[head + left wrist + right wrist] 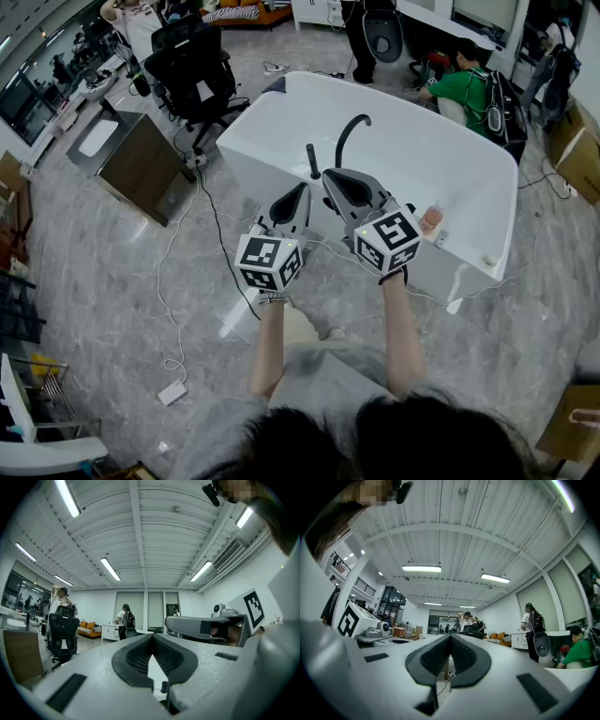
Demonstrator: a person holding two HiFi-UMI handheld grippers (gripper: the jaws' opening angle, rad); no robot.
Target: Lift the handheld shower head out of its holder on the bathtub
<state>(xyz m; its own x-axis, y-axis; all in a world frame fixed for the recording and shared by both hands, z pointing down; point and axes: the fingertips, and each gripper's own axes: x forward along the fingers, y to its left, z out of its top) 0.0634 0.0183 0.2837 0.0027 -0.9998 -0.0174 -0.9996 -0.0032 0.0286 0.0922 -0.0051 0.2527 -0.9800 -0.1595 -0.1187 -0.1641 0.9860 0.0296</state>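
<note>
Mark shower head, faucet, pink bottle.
shower head (312,161), head view, middle of its upright black stem.
faucet (344,136), head view, rising part of the curved neck.
bottle (431,219), head view, pink body.

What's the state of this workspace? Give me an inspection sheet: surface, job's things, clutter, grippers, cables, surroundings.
Surface: white bathtub on a grey stone floor.
Job's things: black shower head upright in its holder at the near rim, beside the curved spout; untouched.
Clutter: pink bottle on the rim.
Grippers: left gripper and right gripper, jaws together, nothing held.
Cables: black cable and white adapter on the floor.
Surroundings: office chair, cabinet, person in green.
</note>
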